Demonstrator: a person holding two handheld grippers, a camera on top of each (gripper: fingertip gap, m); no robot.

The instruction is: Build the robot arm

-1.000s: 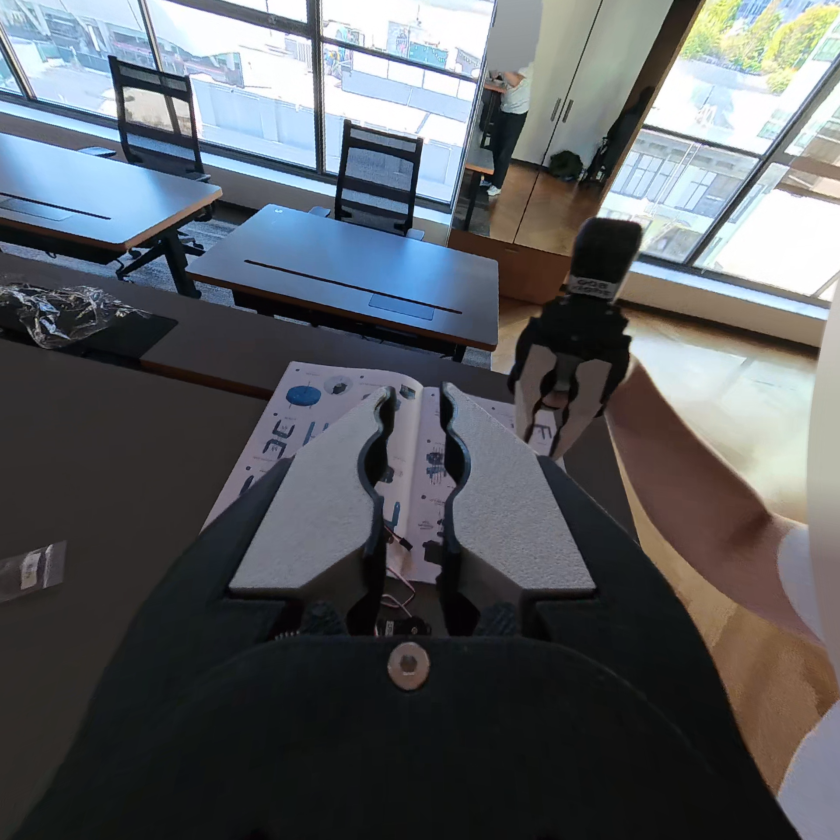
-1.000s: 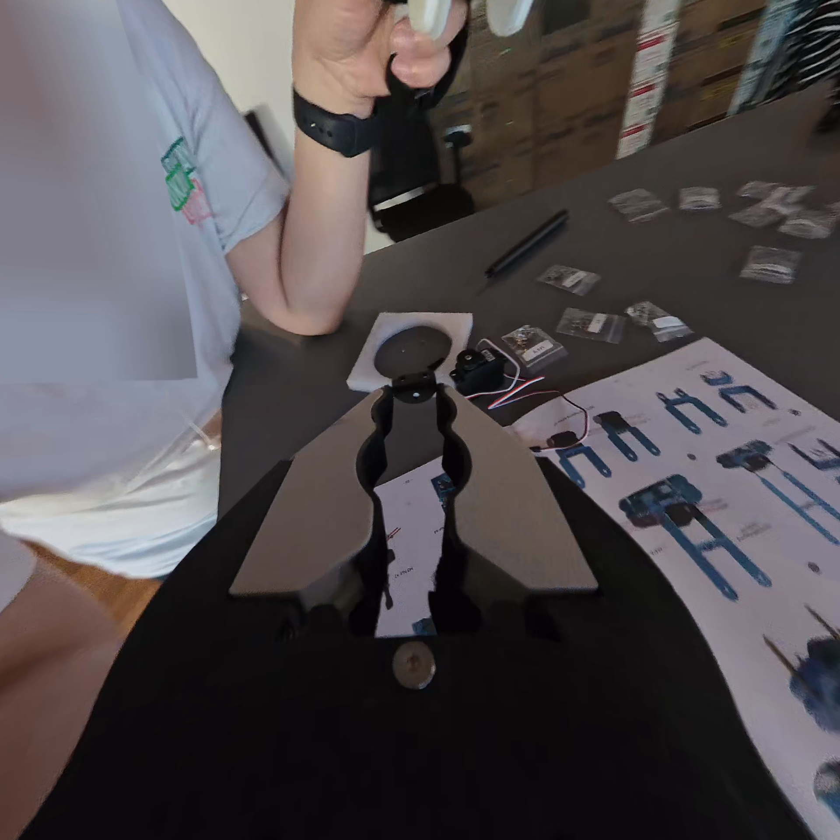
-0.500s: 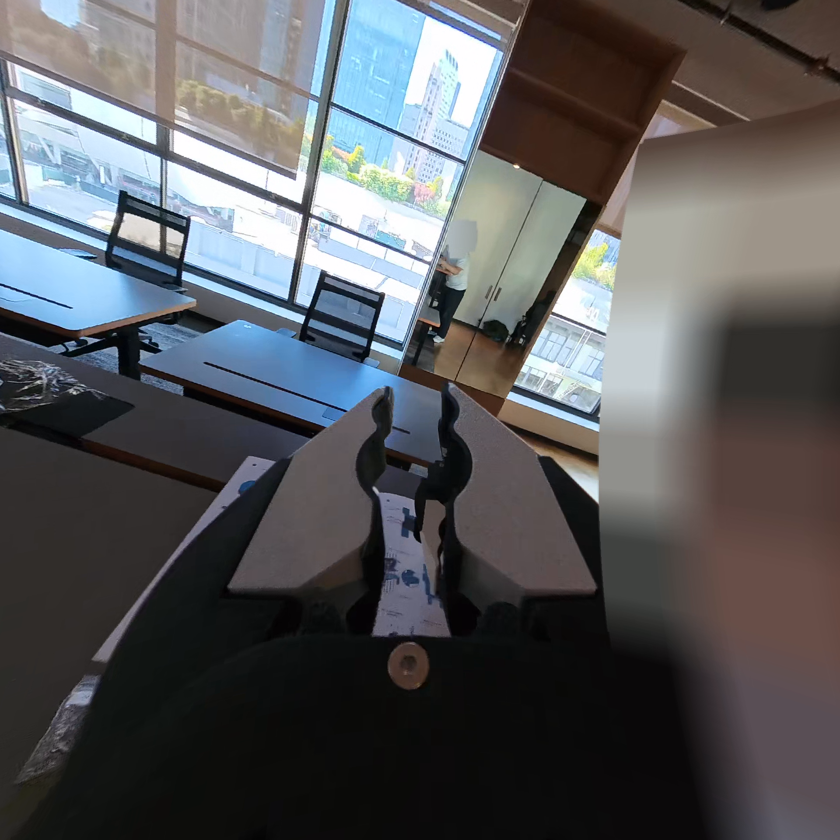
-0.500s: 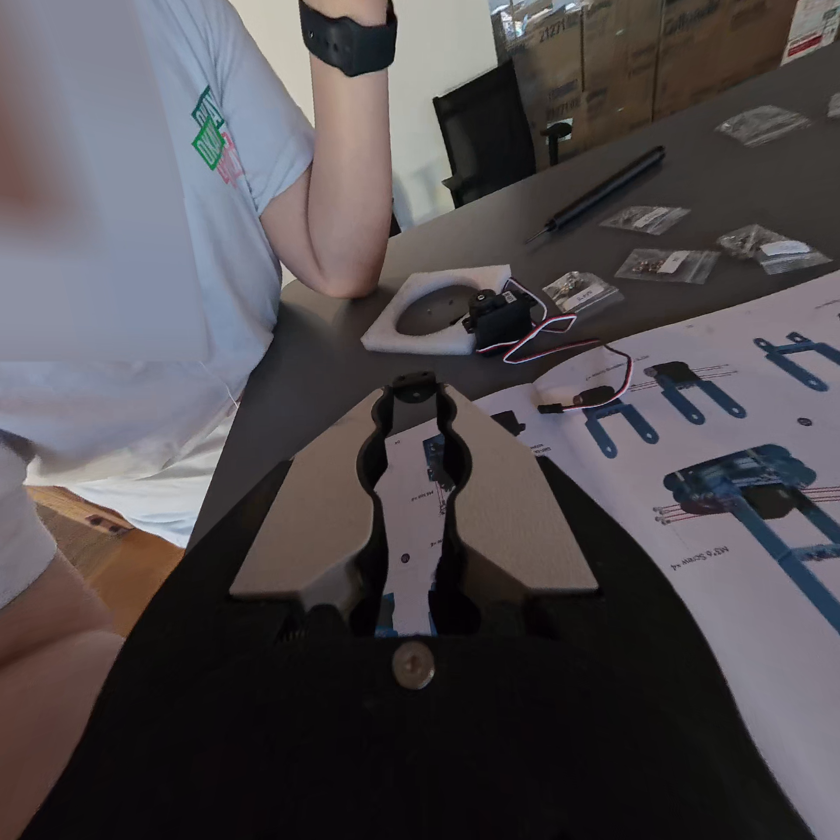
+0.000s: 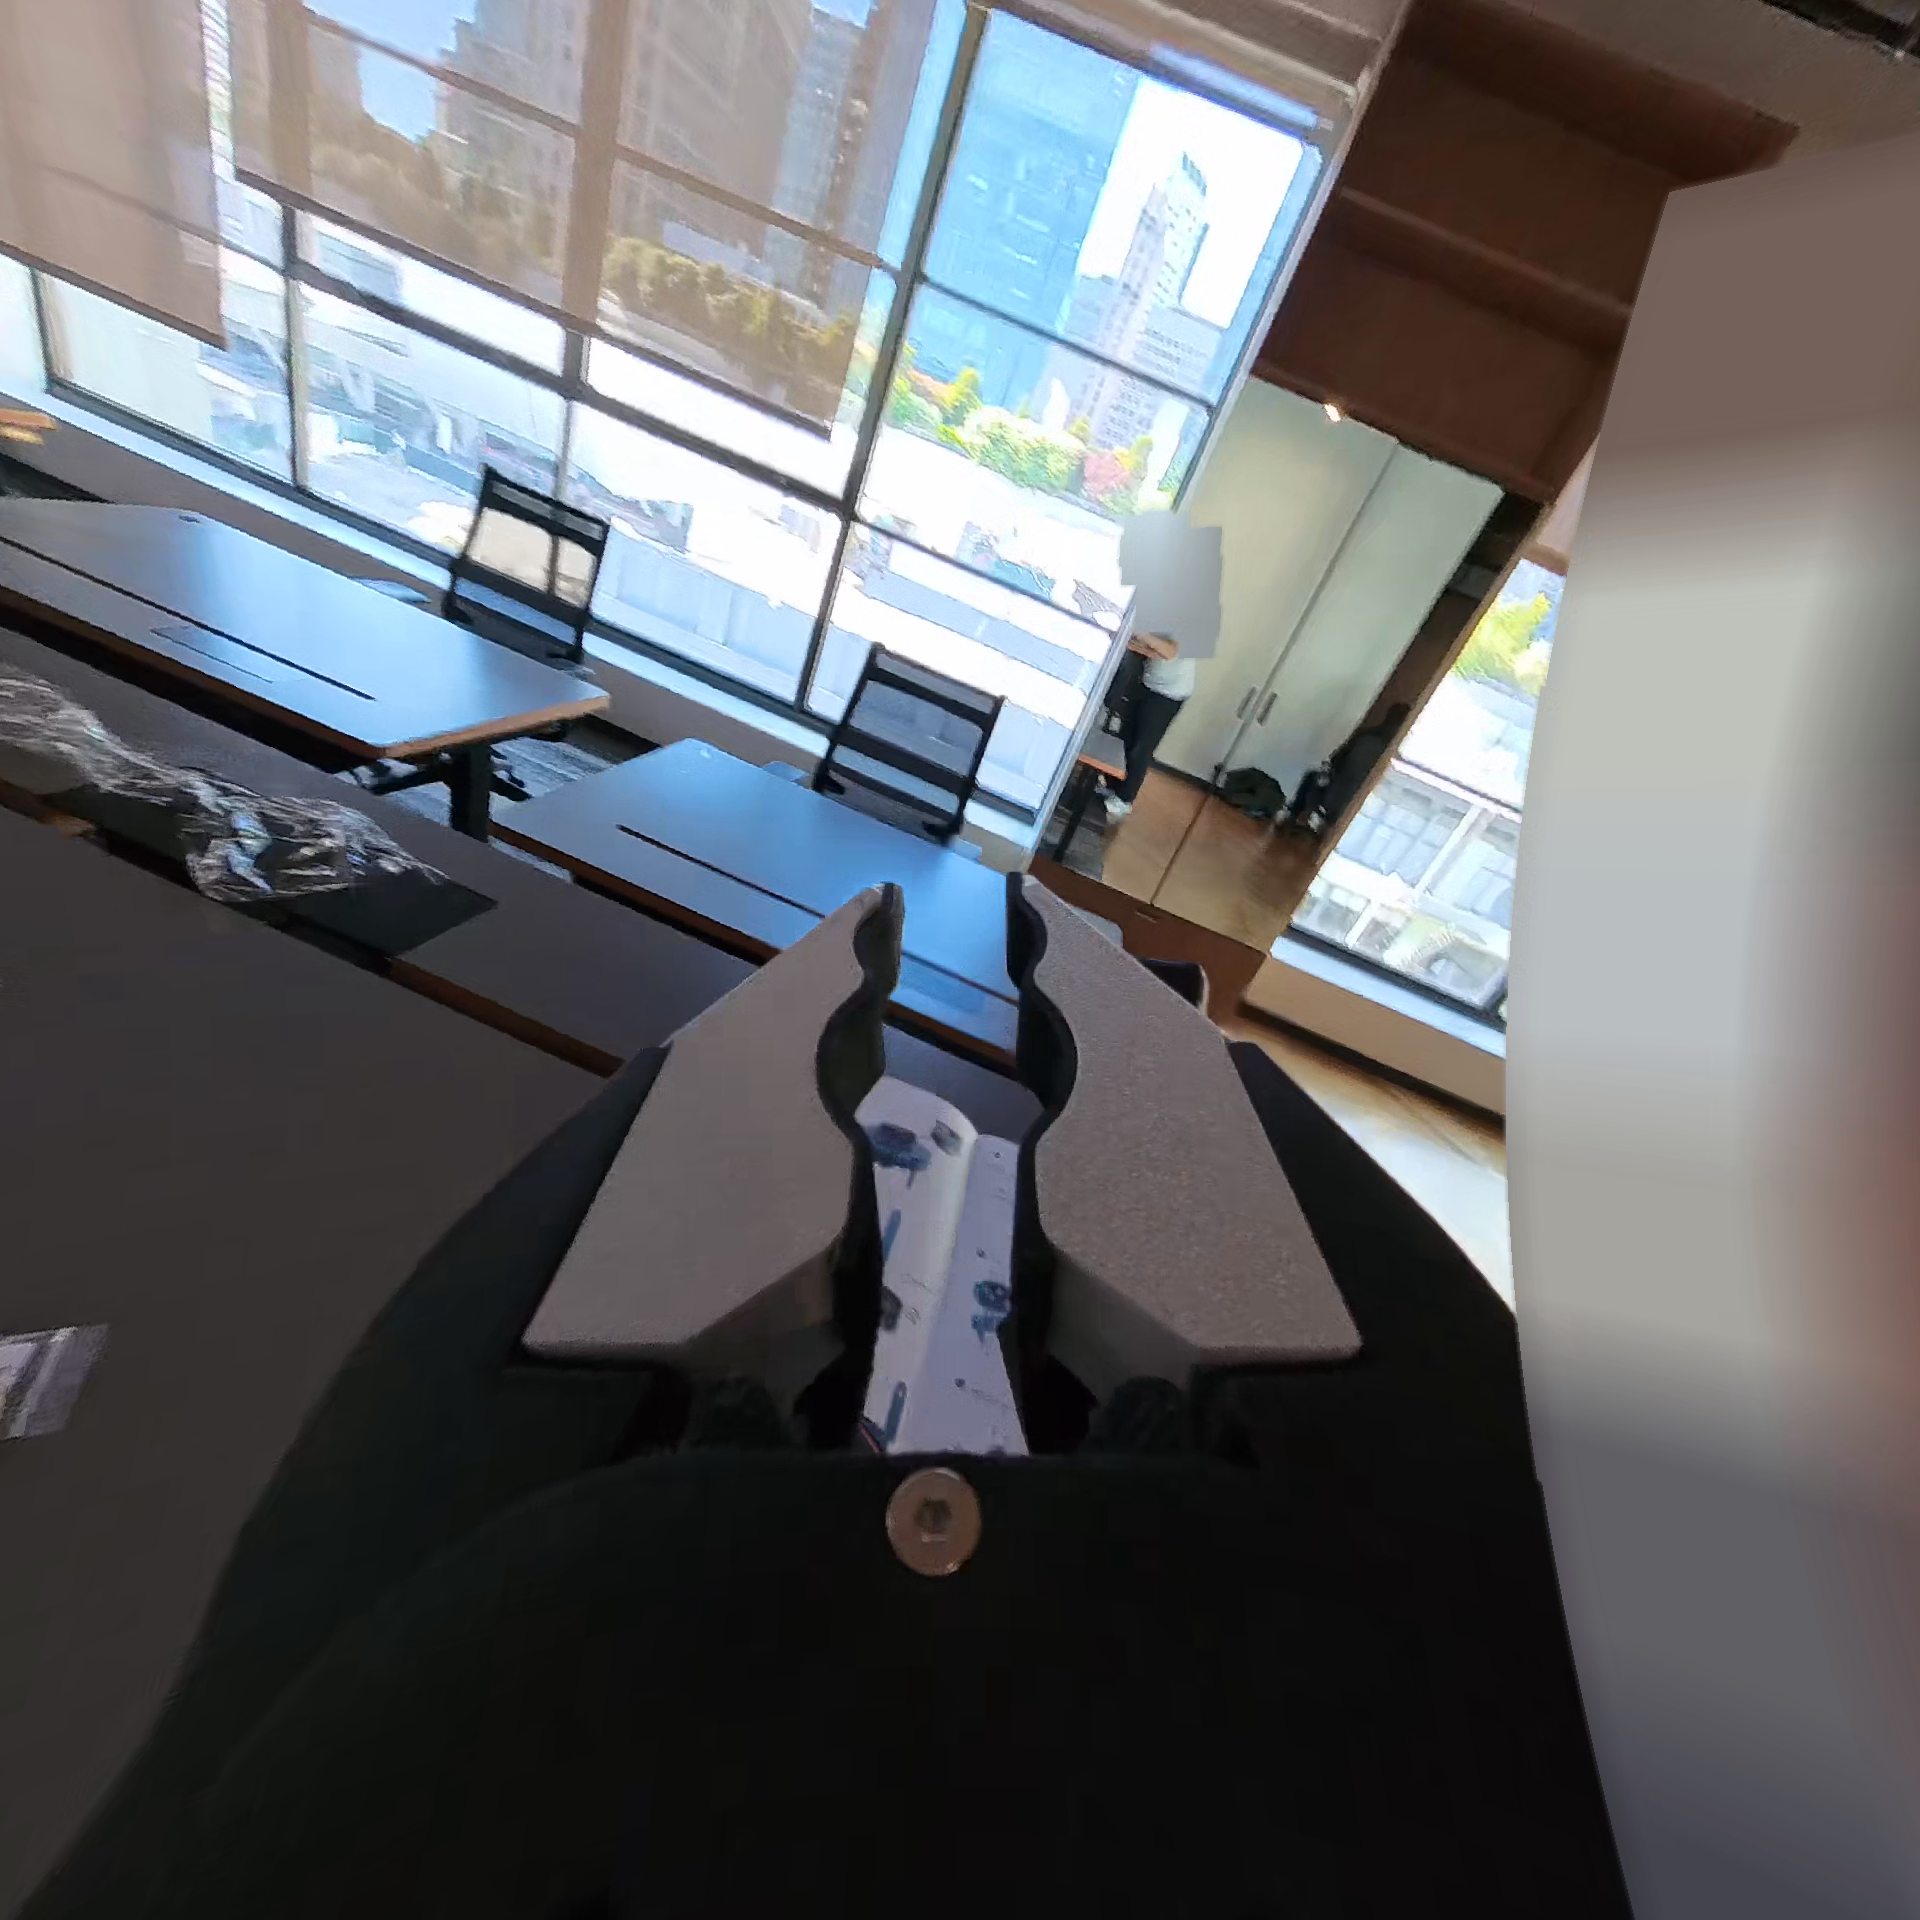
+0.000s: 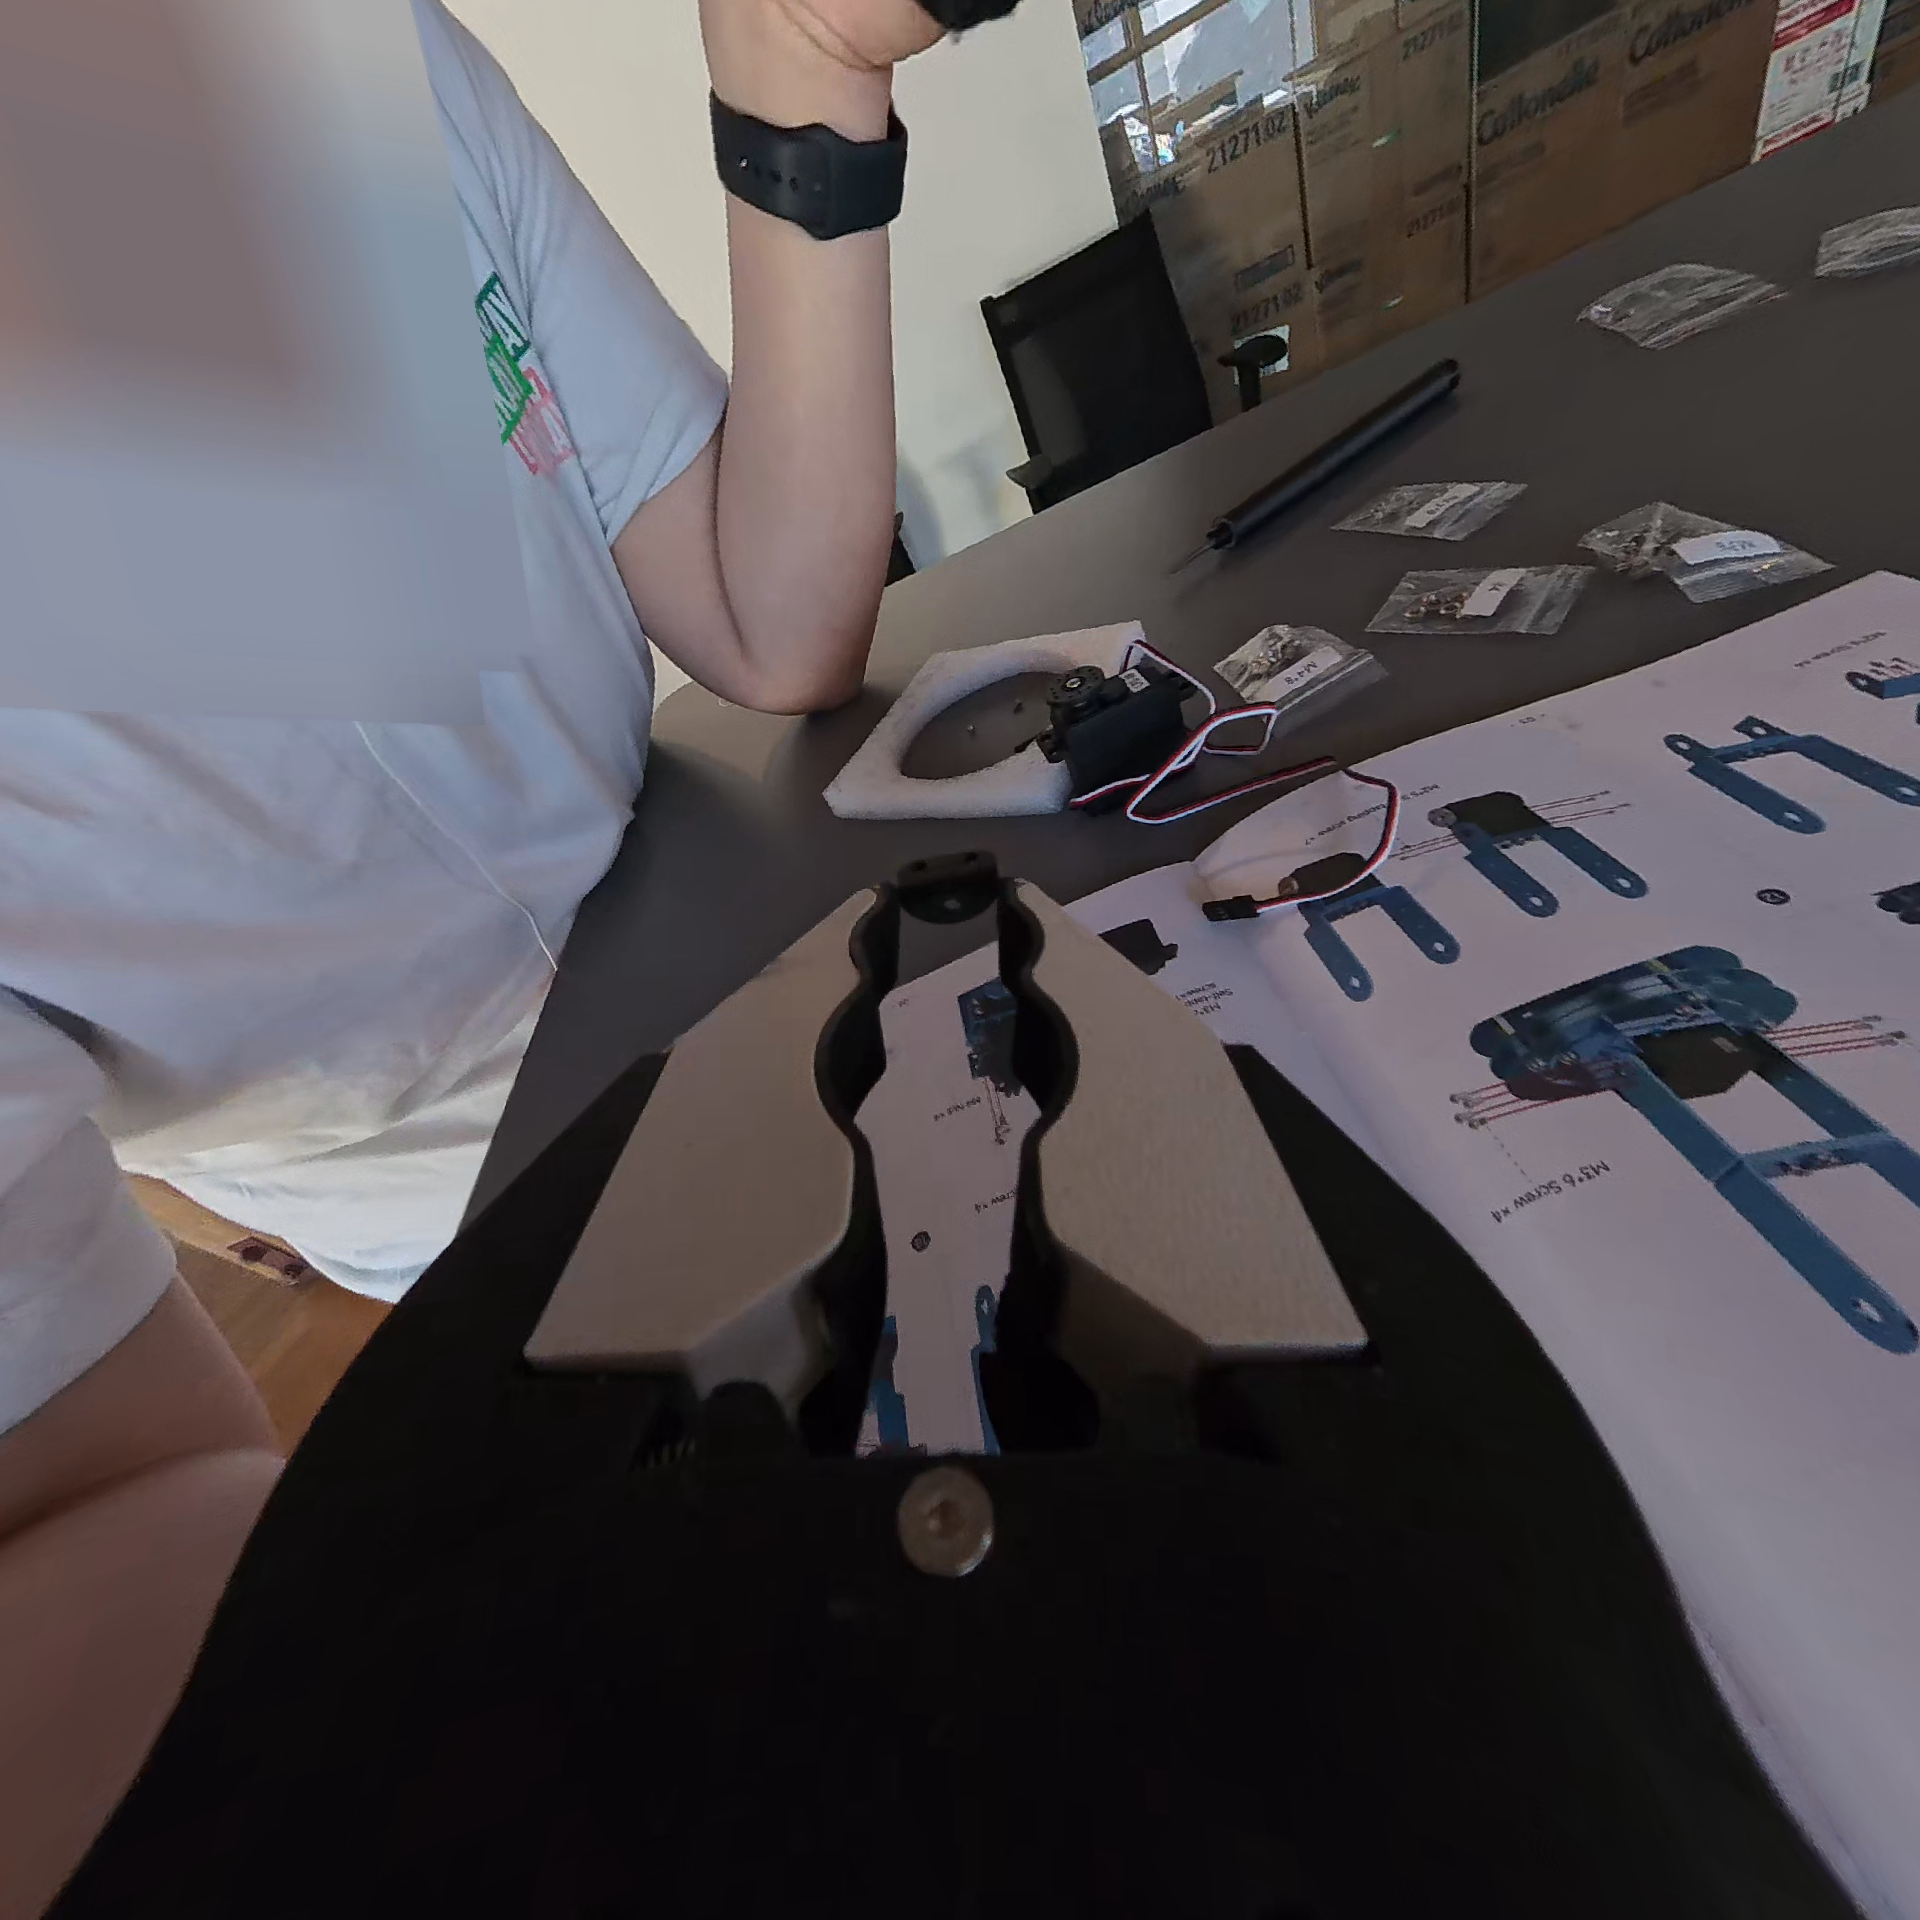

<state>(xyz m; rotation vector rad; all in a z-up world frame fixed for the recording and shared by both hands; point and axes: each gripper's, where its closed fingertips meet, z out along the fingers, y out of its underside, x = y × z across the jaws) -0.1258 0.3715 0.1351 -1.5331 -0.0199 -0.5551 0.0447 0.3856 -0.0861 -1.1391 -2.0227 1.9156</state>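
Right tongs (image 6: 948,904) clamp a small black part (image 6: 945,883) above the booklet (image 6: 1558,1039). Left tongs (image 5: 951,914) gape, empty. Risk: slackened grip drops it toward the servo (image 6: 1107,717) at one o'clock.

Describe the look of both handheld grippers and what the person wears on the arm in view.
Both the left gripper and the right gripper have a broad matte black body, a silver screw in the middle, and two wedge-shaped jaws with grey textured tops and wavy black inner edges. The person wears a black wristband and a short-sleeved pale grey T-shirt with a green and red print.

The dark table (image 6: 727,831) bears an instruction sheet (image 6: 1558,1039), foam pad (image 6: 997,727), servo (image 6: 1112,722), screw bags (image 6: 1475,600), screwdriver (image 6: 1340,457).
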